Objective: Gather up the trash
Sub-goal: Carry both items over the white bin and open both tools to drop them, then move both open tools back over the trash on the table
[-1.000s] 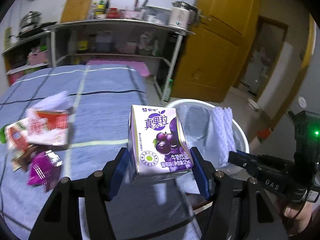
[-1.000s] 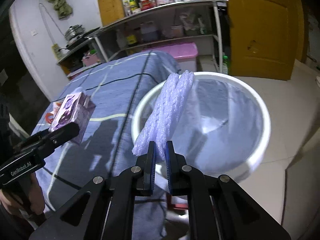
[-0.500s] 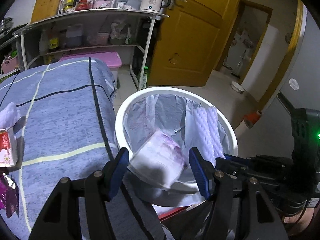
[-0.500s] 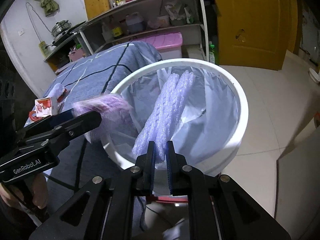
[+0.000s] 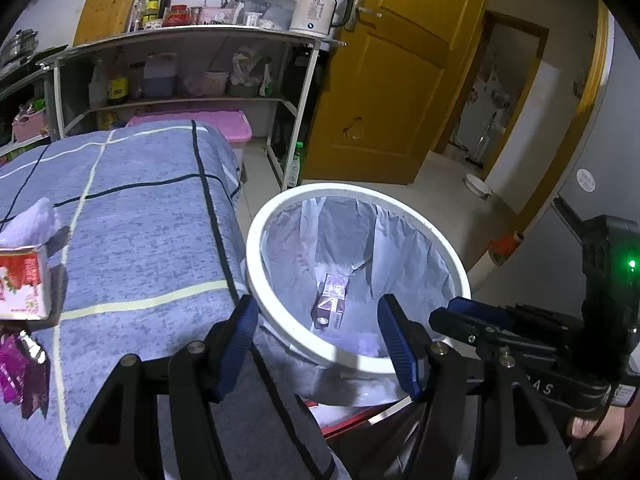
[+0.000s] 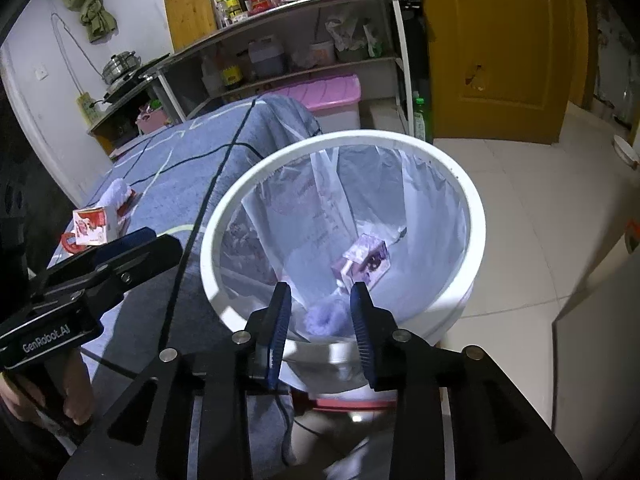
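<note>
A white trash bin point(image 5: 256, 264) point(image 6: 476, 216) with a clear liner stands beside the table. The purple grape-drink carton point(image 5: 330, 306) point(image 6: 366, 262) lies at its bottom, and the white foam net point(image 6: 326, 316) point(image 5: 366, 346) lies in the bin near its front wall. My left gripper point(image 5: 320, 344) is open and empty over the bin's near rim. My right gripper point(image 6: 320, 328) is open and empty just above the foam net. On the table lie a red-and-white carton point(image 5: 22, 284) point(image 6: 94, 226) and a magenta wrapper point(image 5: 20, 372).
The table has a blue checked cloth point(image 5: 132, 216). A white tissue wad point(image 5: 32, 222) lies near the red carton. A metal shelf point(image 5: 180, 64) with bottles and a kettle, a pink box point(image 5: 200, 124) and a yellow door point(image 5: 396, 80) stand behind. Tiled floor lies right of the bin.
Both grippers opened over the bin. The purple carton dropped from my left gripper to the bin's bottom, and the foam net fell from my right gripper into the bin.
</note>
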A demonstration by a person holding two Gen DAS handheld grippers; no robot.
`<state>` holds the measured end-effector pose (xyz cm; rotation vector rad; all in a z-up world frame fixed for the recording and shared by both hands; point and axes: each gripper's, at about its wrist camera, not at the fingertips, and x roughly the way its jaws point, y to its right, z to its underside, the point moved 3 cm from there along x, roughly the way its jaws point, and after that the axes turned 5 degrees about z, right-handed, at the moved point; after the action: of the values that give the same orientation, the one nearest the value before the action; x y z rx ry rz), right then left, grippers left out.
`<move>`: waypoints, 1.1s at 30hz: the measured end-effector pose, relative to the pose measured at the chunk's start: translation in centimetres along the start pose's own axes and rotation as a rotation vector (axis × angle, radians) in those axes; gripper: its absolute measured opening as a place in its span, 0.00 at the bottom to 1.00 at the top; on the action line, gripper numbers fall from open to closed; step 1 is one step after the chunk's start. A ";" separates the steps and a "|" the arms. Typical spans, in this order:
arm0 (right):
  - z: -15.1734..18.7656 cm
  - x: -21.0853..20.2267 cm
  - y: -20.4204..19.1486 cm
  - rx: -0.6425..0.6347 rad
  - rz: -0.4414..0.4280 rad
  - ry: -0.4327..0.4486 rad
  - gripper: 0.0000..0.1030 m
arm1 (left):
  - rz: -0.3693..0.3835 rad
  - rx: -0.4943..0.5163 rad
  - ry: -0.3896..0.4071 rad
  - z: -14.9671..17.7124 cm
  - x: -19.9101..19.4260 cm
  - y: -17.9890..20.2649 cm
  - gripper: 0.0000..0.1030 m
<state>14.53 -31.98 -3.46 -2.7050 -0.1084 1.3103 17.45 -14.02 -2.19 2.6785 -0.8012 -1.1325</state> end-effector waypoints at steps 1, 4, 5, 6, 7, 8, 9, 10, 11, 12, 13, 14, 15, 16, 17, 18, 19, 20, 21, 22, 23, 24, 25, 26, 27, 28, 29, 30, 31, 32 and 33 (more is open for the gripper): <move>0.0 -0.2 -0.1 0.001 -0.006 0.006 0.31 | -0.002 -0.004 0.005 0.1 -0.3 -0.1 0.62; 0.1 -1.0 -0.7 -0.007 -0.022 0.027 0.32 | -0.017 -0.010 0.027 0.6 -1.6 -0.5 0.62; 0.1 -1.2 -1.0 -0.011 -0.030 0.034 0.32 | -0.024 -0.014 0.032 0.8 -2.1 -0.8 0.62; 0.2 -1.5 -1.3 -0.017 -0.040 0.043 0.32 | -0.030 -0.018 0.037 1.0 -2.6 -1.1 0.62; 0.3 -1.7 -1.7 -0.022 -0.048 0.051 0.32 | -0.040 -0.023 0.044 1.2 -3.1 -1.4 0.62; 0.3 -1.9 -2.1 -0.028 -0.057 0.061 0.32 | -0.051 -0.027 0.049 1.5 -3.5 -1.6 0.62; 0.3 -2.1 -2.5 -0.035 -0.066 0.070 0.32 | -0.066 -0.033 0.055 1.7 -4.1 -2.0 0.62; 0.4 -2.3 -3.0 -0.047 -0.078 0.081 0.32 | -0.075 -0.039 0.060 1.9 -4.5 -2.4 0.62; 0.5 -2.4 -3.5 -0.059 -0.087 0.087 0.32 | -0.085 -0.048 0.065 2.1 -5.0 -2.8 0.62; 0.6 -2.5 -4.1 -0.073 -0.098 0.093 0.32 | -0.095 -0.059 0.070 2.4 -5.6 -3.3 0.62; 0.7 -2.7 -4.9 -0.090 -0.113 0.098 0.32 | -0.105 -0.069 0.075 2.6 -6.0 -3.6 0.62; 0.8 -2.7 -5.4 -0.102 -0.123 0.100 0.32 | -0.114 -0.079 0.081 2.9 -6.4 -3.9 0.62; 1.0 -2.8 -6.1 -0.116 -0.137 0.101 0.32 | -0.122 -0.089 0.086 3.1 -6.9 -4.4 0.62; 1.1 -2.8 -6.8 -0.139 -0.159 0.106 0.32 | -0.130 -0.096 0.090 3.4 -7.3 -4.7 0.62; 1.3 -2.8 -7.4 -0.151 -0.171 0.105 0.32 | -0.142 -0.103 0.096 3.7 -7.7 -5.1 0.62; 1.4 -2.8 -8.0 -0.162 -0.182 0.103 0.32 | -0.152 -0.107 0.101 3.9 -8.1 -5.4 0.62; 1.6 -2.7 -8.7 -0.175 -0.193 0.100 0.32 | -0.161 -0.113 0.108 4.2 -8.6 -5.7 0.62; 1.7 -2.6 -9.3 -0.189 -0.201 0.097 0.32 | -0.170 -0.118 0.113 4.5 -8.8 -5.9 0.62; 1.9 -2.6 -9.9 -0.203 -0.208 0.093 0.32 | -0.183 -0.124 0.117 4.7 -9.2 -6.2 0.62; 2.1 -2.5 -10.5 -0.214 -0.214 0.088 0.32 | -0.194 -0.130 0.119 5.0 -9.5 -6.6 0.62; 2.2 -2.4 -10.9 -0.222 -0.222 0.083 0.32 | -0.205 -0.136 0.123 5.3 -9.9 -7.0 0.62; 2.2 -2.3 -11.5 -0.230 -0.234 0.075 0.32 | -0.216 -0.145 0.126 5.5 -10.2 -7.5 0.62; 2.3 -2.3 -11.9 -0.234 -0.244 0.072 0.32 | -0.225 -0.153 0.128 5.8 -10.4 -8.0 0.62; 2.4 -2.3 -12.3 -0.239 -0.251 0.071 0.33 | -0.239 -0.163 0.130 6.1 -10.8 -8.5 0.62; 2.4 -2.2 -12.7 -0.246 -0.255 0.070 0.38 | -0.249 -0.172 0.131 6.2 -11.0 -9.0 0.62; 2.4 -2.1 -13.0 -0.252 -0.259 0.070 0.41 | -0.263 -0.183 0.133 6.4 -11.2 -9.6 0.63; 2.3 -1.9 -13.5 -0.259 -0.267 0.069 0.45 | -0.272 -0.191 0.133 6.7 -11.4 -10.0 0.63; 2.2 -1.8 -13.8 -0.264 -0.274 0.068 0.46 | -0.284 -0.202 0.134 6.8 -11.6 -10.6 0.64; 2.3 -1.7 -14.1 -0.269 -0.277 0.067 0.46 | -0.293 -0.212 0.135 7.0 -11.8 -11.1 0.65; 2.2 -1.5 -14.5 -0.276 -0.278 0.066 0.47 | -0.301 -0.220 0.136 7.3 -12.0 -11.6 0.66; 2.1 -1.4 -14.7 -0.280 -0.279 0.066 0.47 | -0.310 -0.229 0.138 7.4 -12.1 -12.1 0.66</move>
<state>11.89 -17.43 -1.44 -2.8172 -0.6831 1.1990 10.45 3.16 -3.54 2.7046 -0.2230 -1.0100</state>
